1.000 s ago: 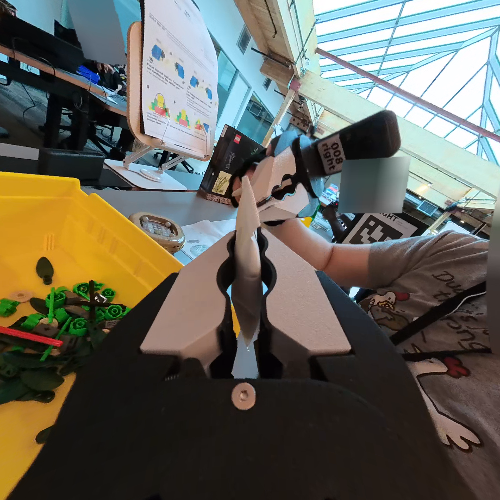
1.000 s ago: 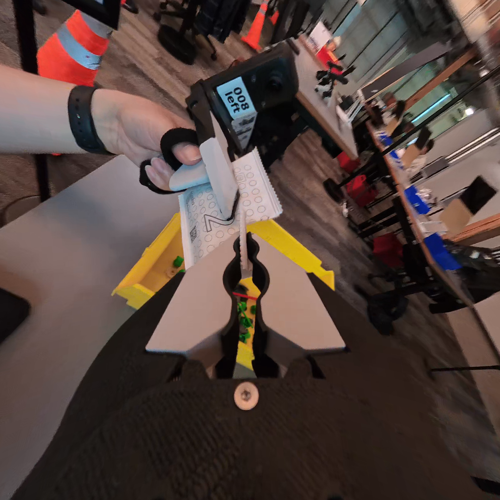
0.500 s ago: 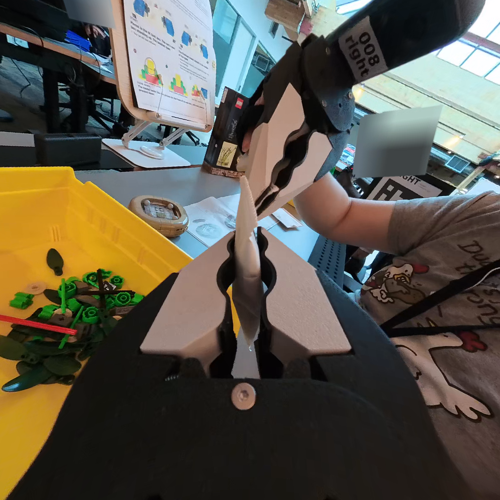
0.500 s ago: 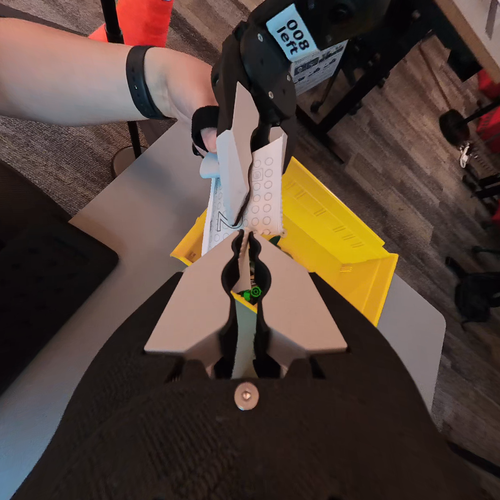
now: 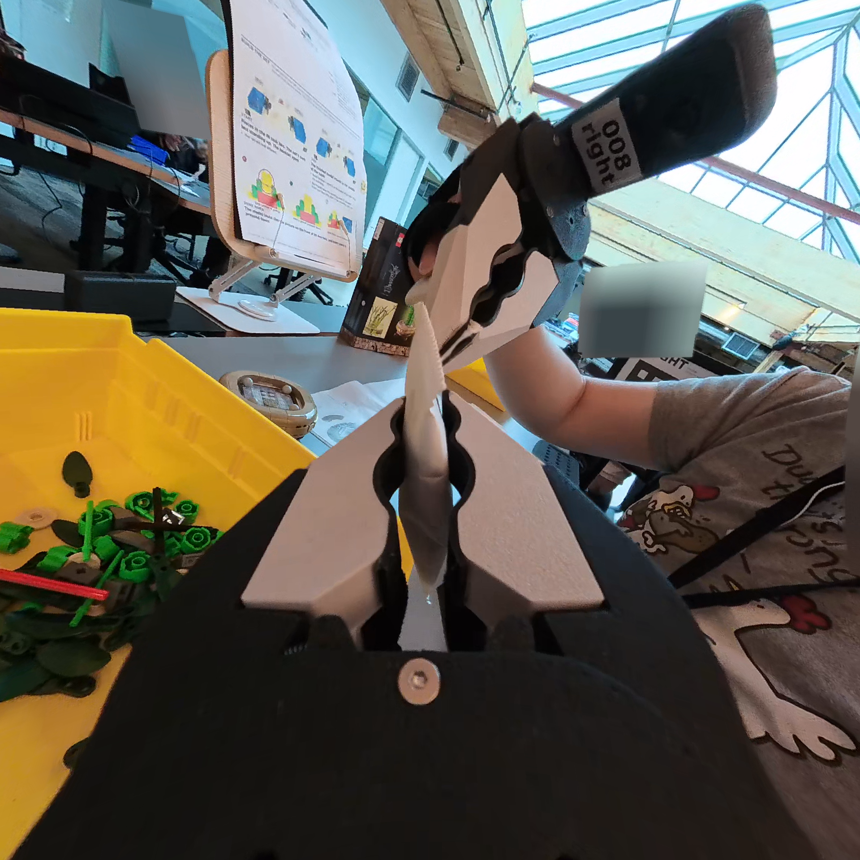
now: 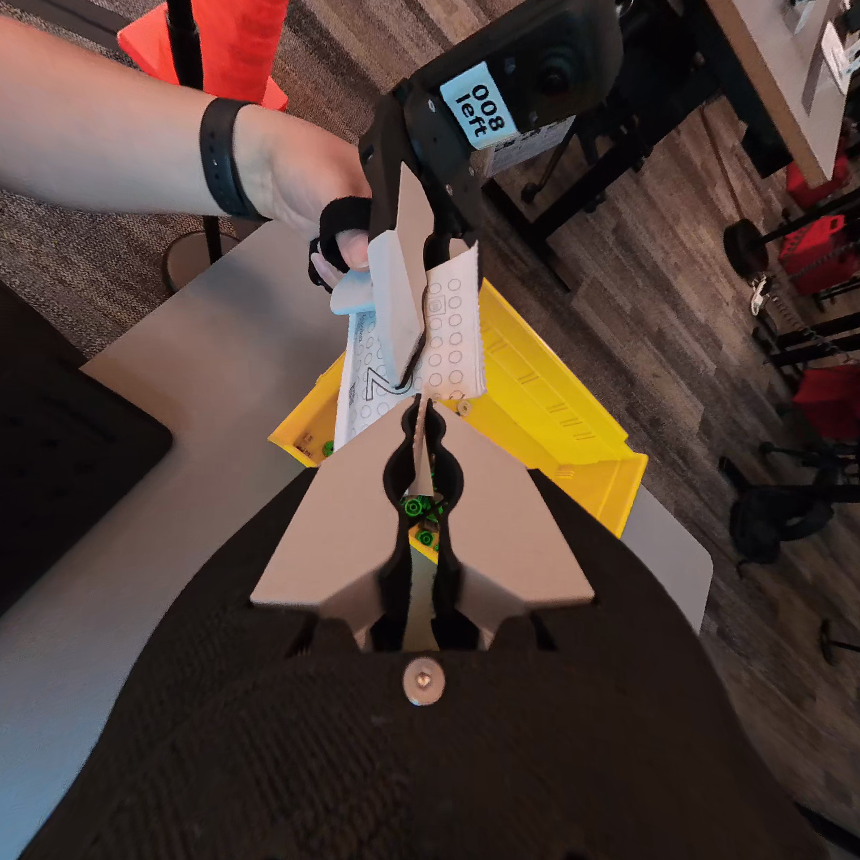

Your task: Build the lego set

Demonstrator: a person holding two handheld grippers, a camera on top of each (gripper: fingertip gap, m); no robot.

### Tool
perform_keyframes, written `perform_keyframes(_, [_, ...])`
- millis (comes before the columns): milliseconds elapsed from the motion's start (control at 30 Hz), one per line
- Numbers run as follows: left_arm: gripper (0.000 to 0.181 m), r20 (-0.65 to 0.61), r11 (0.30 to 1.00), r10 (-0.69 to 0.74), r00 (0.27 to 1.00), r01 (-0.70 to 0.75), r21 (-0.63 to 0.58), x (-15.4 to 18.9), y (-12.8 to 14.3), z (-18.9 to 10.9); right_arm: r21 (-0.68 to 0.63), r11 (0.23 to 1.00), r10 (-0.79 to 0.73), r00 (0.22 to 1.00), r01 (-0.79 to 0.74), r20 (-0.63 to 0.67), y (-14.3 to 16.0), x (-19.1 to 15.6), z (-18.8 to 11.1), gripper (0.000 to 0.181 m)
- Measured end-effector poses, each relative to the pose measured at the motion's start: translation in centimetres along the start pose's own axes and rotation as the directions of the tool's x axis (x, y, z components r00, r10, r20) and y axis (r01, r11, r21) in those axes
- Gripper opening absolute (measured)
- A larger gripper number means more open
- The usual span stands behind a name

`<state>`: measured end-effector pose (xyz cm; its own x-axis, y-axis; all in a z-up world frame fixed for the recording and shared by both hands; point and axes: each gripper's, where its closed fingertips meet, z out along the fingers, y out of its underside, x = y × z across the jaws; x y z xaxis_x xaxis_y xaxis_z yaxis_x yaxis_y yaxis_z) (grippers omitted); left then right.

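- While both of my tongs hang above the yellow bin [image 5: 153, 400], they share one thing: a white paper parts bag [image 6: 446, 335] printed with rings and a large numeral.
- My left tongs [image 5: 423, 419] are closed on the bag; in the left wrist view it stands edge-on between the white fingers [image 5: 335, 502], running from deep in the gap to past the tips.
- My right tongs [image 6: 421, 409] are pinched shut on a thin edge of the same bag, which shows as a pale sliver between the tips in the right wrist view.
- From the left wrist view, the right tongs come in from above and to the right, their tips biting the bag's serrated top edge just beyond my left fingertips.
- From the right wrist view, the left tongs reach in from above, clamped across the bag's flat face, with the bin directly beneath.
- Green and dark lego pieces [image 5: 116, 549] lie loose in the bin's floor, with a thin red rod [image 5: 51, 584] among them, all well below the bag.
- The bin sits on a grey table [image 5: 288, 358].
- Farther back on the table stand a sheet of building instructions [image 5: 298, 139] on a wooden stand and a dark lego box [image 5: 379, 288].
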<state>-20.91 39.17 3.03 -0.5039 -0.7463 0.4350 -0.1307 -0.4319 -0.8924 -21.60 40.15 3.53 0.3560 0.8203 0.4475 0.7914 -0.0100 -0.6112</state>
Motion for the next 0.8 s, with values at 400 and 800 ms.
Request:
perform_keyframes(400, [0.009, -0.018, 0.999, 0.022, 1.000, -0.021, 0.042, 0.4, -0.6, 0.0, 0.051, 0.996, -0.071, 0.995, 0.075, -0.072, -0.1, -0.6, -0.2, 0.000])
perform_keyframes(800, [0.010, -0.003, 0.988, 0.066, 0.998, -0.064, 0.140, 0.6, -1.5, -0.2, 0.000, 1.000, 0.012, 1.000, -0.012, -0.005, 0.2, -0.4, -0.2, 0.000])
